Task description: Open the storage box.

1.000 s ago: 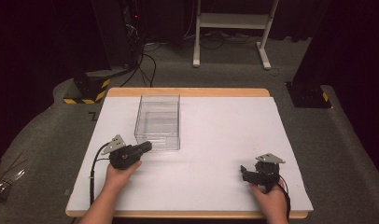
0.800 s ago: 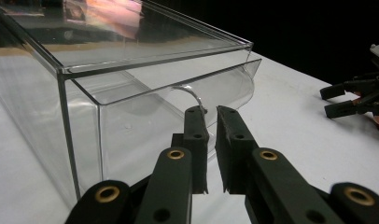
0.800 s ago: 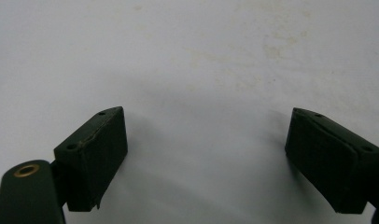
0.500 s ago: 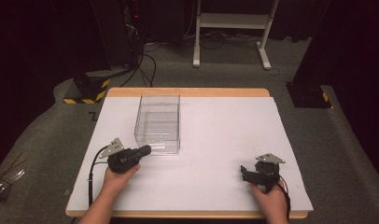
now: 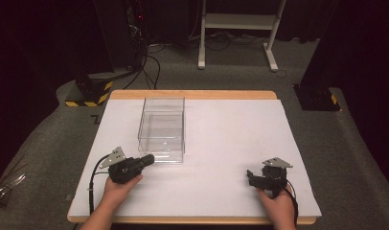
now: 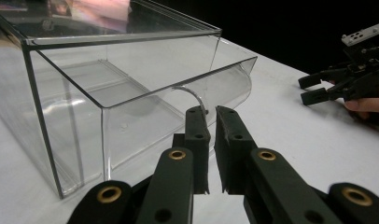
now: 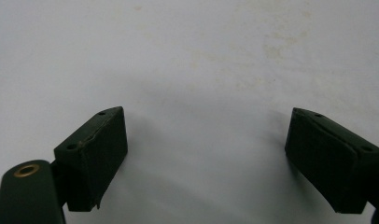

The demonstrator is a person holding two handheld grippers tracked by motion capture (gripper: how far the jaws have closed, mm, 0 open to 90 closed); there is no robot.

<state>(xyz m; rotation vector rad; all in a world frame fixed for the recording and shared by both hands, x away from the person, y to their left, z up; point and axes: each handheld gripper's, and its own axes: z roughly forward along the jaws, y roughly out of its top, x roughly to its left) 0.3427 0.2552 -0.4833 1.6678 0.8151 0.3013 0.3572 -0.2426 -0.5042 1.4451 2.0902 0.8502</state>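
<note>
High view: clear rectangular plastic box with a pull-out drawer [image 5: 162,130] sits on the white table top [image 5: 231,139], left of centre, its long side running away from me. My left gripper [image 5: 148,159] lies at the box's near end, tips right at the drawer front; my left hand [image 5: 120,184] wraps its body. My right gripper [image 5: 251,176] rests on the table near the right front corner, well apart from the box, jaws pointing left, right hand [image 5: 275,201] behind it. Left gripper view: my jaws stand nearly together, only a thin slit between the pads, tips at the drawer's curved clear handle [image 6: 190,95]. Can't tell whether the pads actually pinch the handle or just sit in front of it. The drawer front sticks slightly out of the box shell. The right gripper [image 6: 313,88] shows far off at the upper right, jaws apart. Right gripper view: my jaws stand wide apart over bare white table [image 7: 201,70], nothing between them.
</note>
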